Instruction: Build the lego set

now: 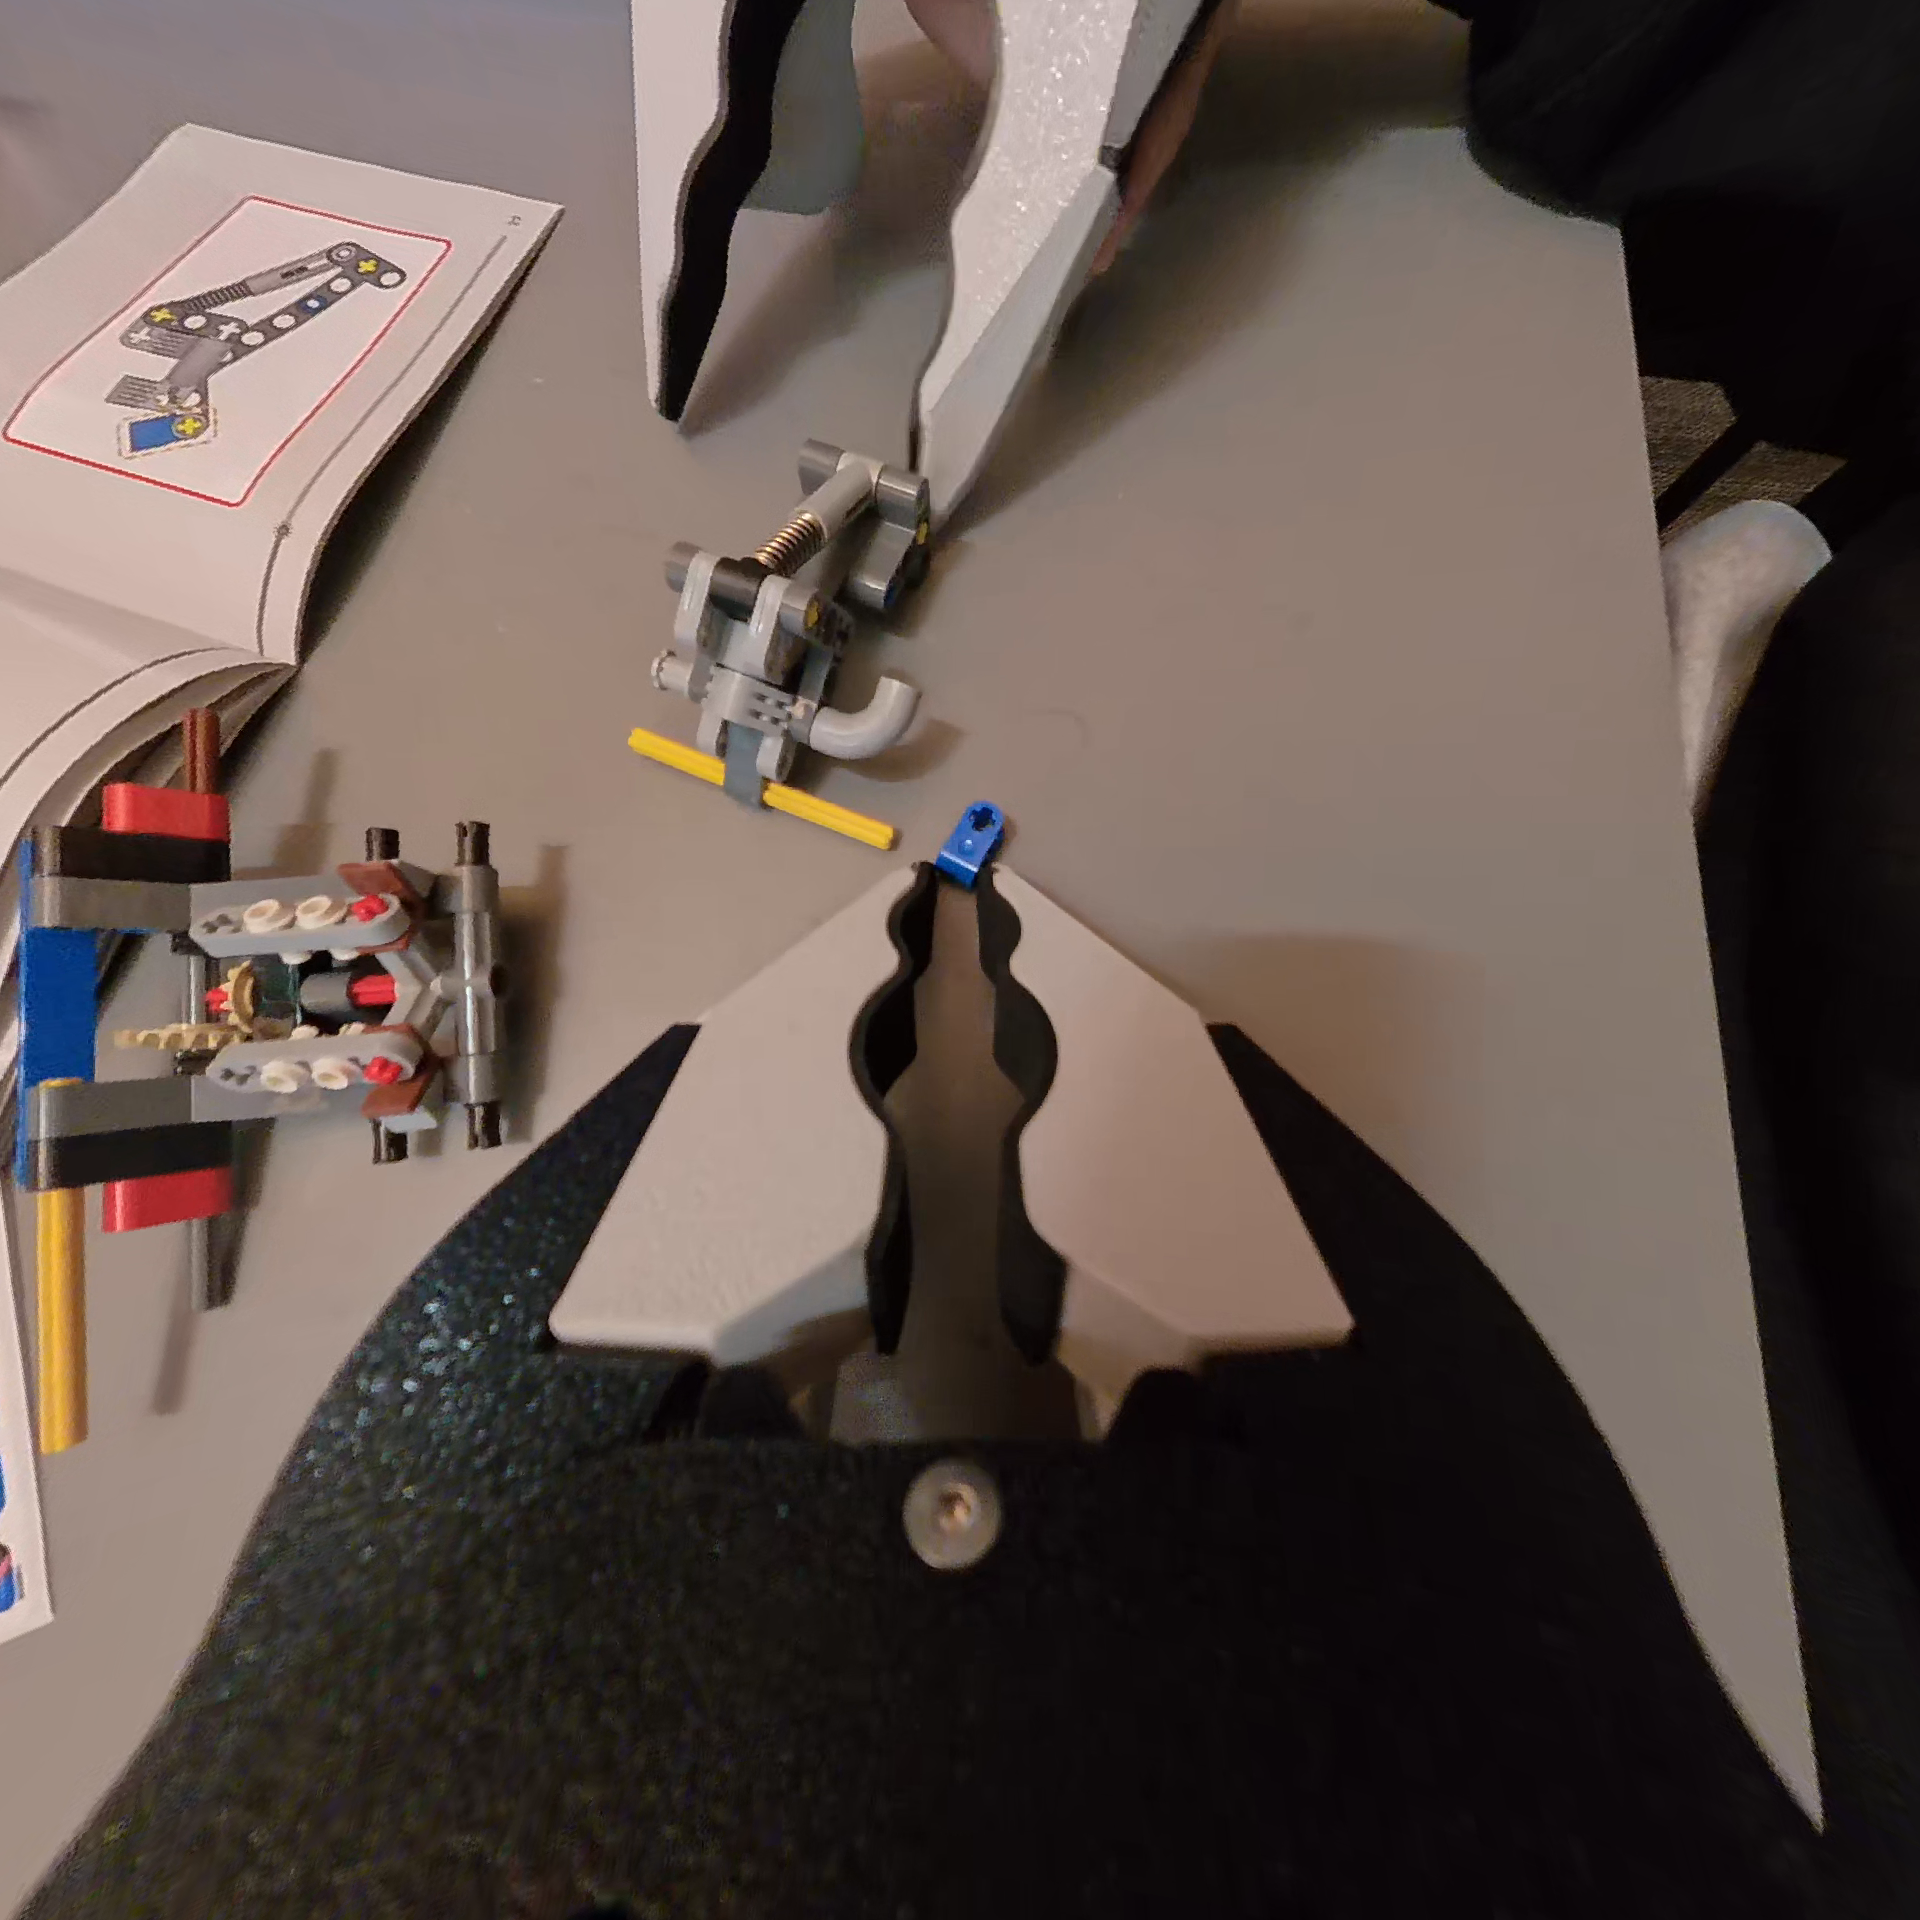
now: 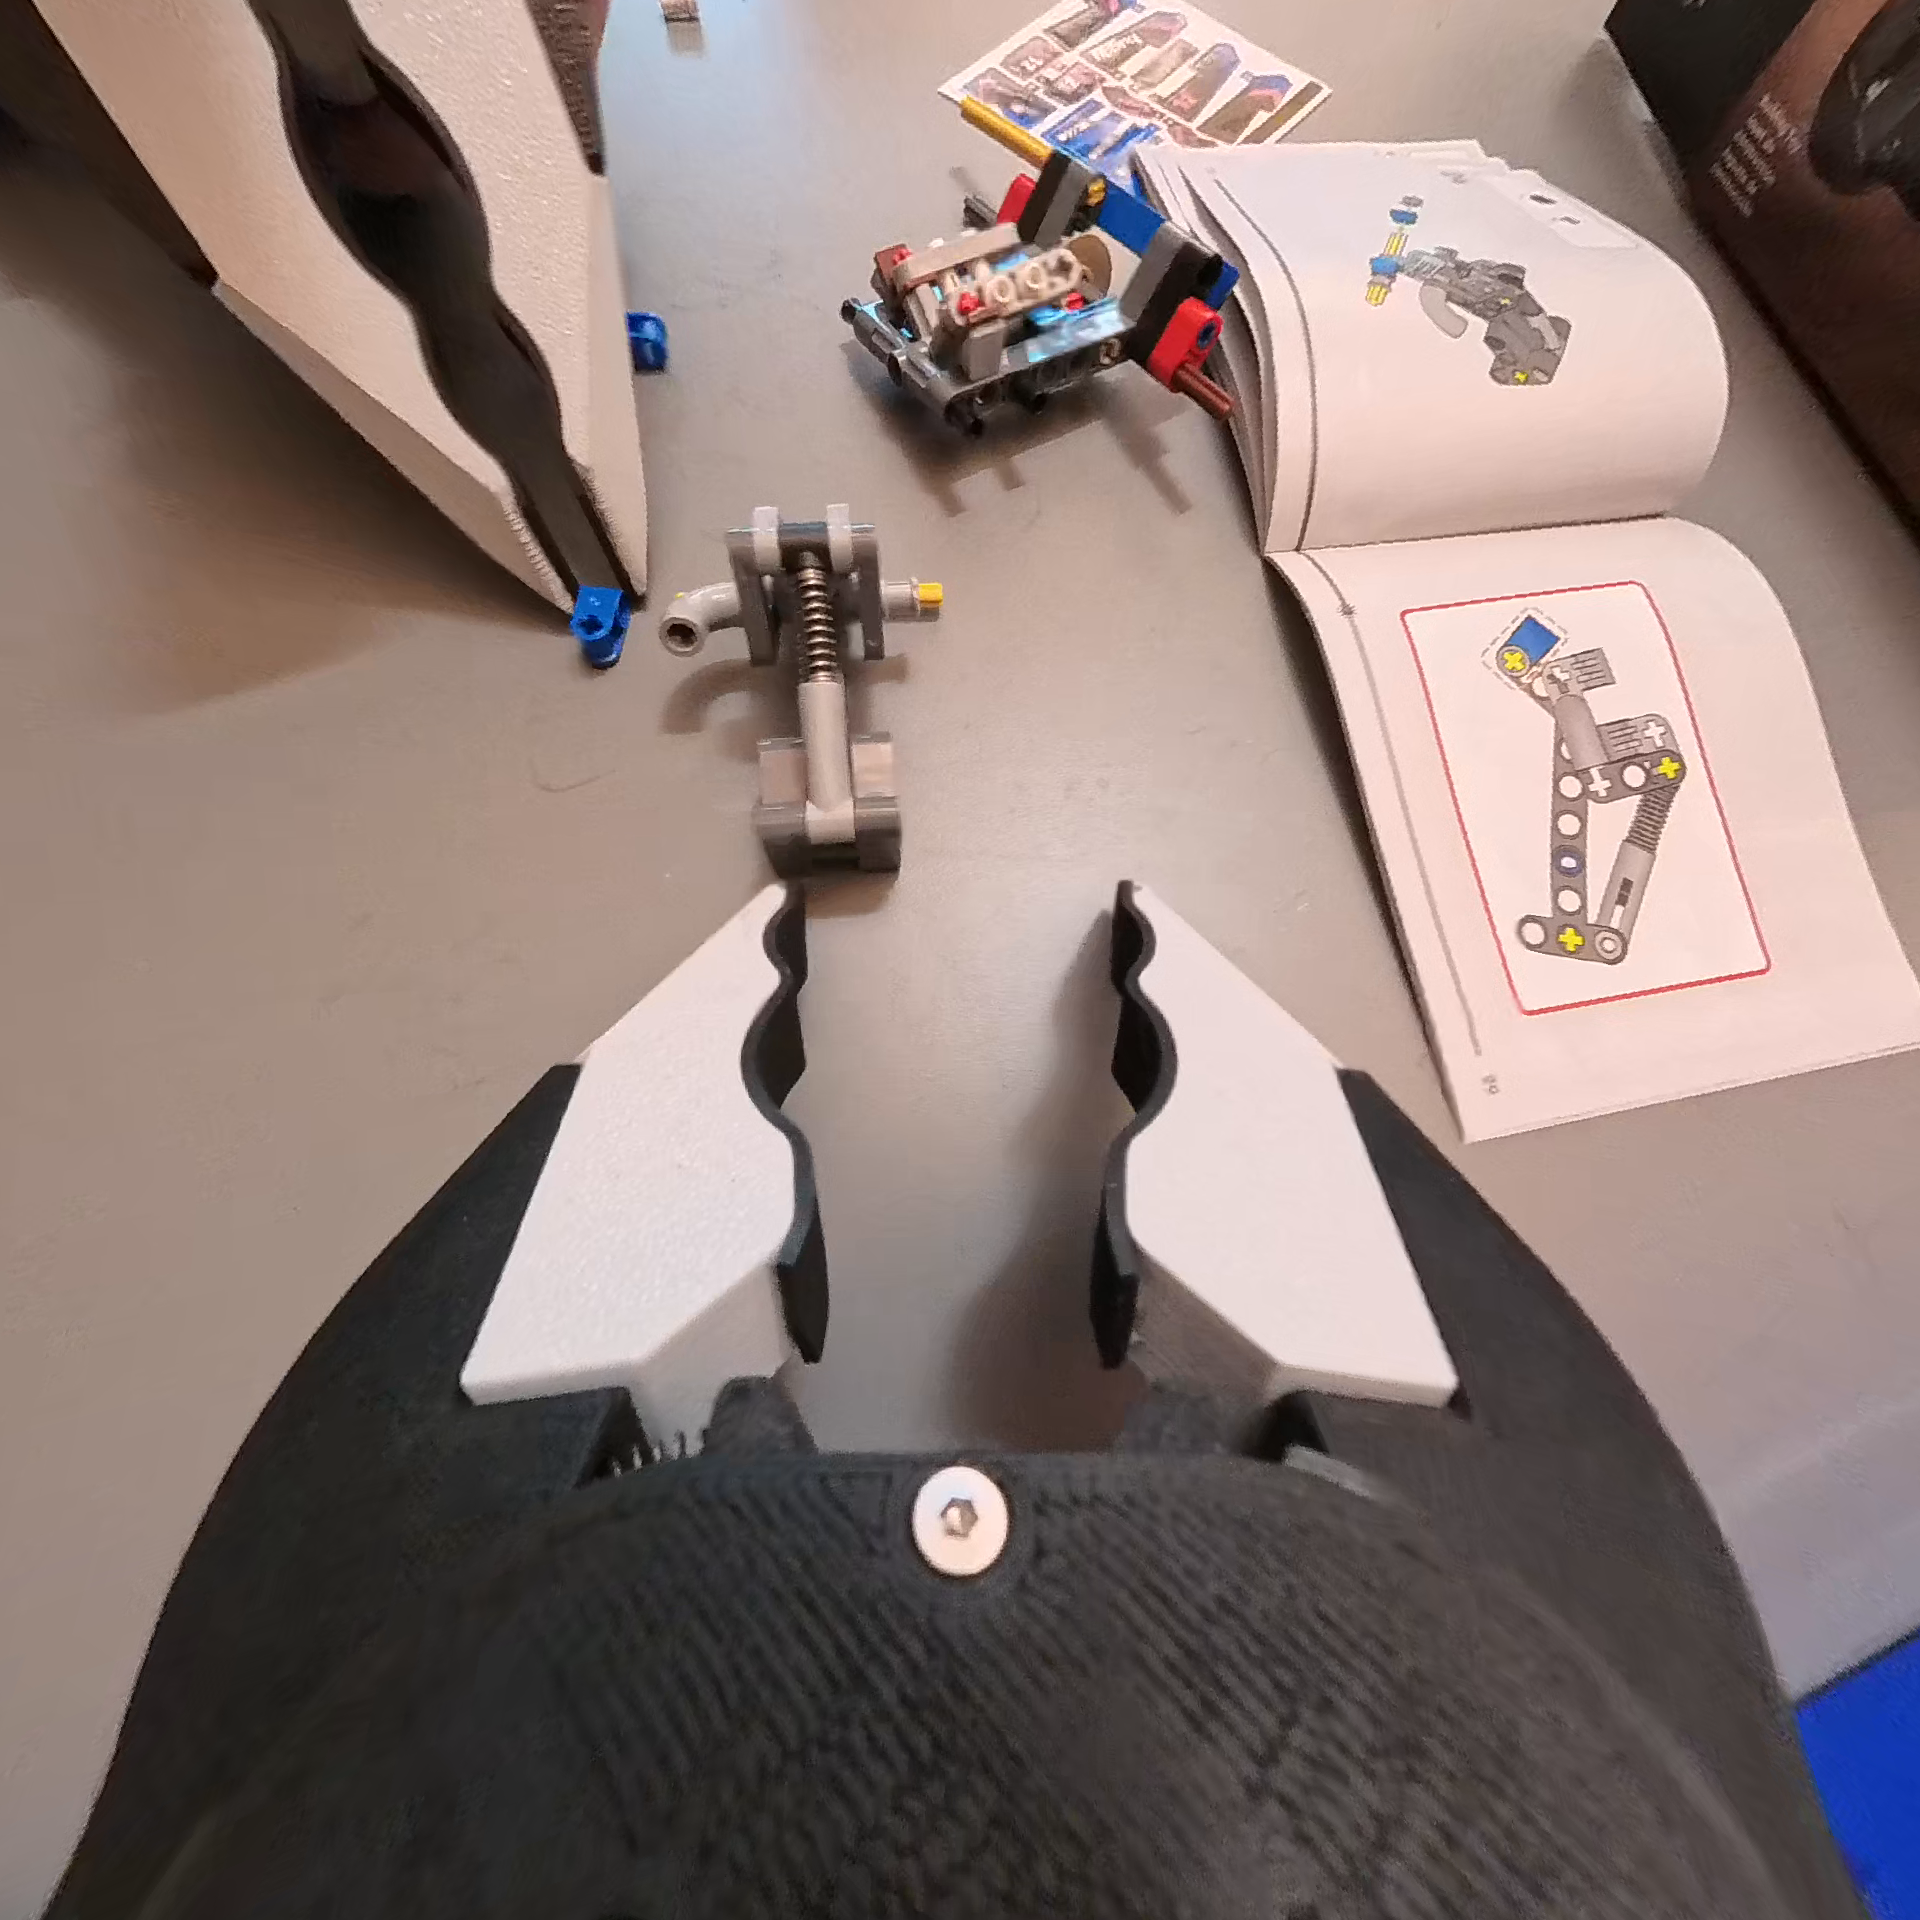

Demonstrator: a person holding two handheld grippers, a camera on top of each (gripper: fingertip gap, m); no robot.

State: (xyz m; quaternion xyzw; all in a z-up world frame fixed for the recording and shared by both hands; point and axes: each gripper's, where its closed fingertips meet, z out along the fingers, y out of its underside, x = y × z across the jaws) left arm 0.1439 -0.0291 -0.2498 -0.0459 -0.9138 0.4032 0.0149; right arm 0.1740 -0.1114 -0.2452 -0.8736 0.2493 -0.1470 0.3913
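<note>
On the table (image 2: 312, 831), a spring assembly (image 2: 816, 686) lies between two grippers, an open booklet (image 2: 1507, 644) to its right, a larger build (image 2: 1039, 301) beyond.

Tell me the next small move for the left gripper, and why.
Probably lift the blue connector and carry it toward the yellow axle of the grey spring assembly. The left gripper is already shut on it at its tips, and the right gripper waits open by the assembly's other end.

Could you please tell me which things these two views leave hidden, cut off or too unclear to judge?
- Right wrist view: second blue piece, half hidden behind the left gripper.
- Left wrist view: larger lego assembly, its left end cut off by the frame edge.
- Left wrist view: sticker sheet, mostly cut off.
- Both views: whether the small blue piece is firmly pinched; only its end sits between the fingertips.
</note>
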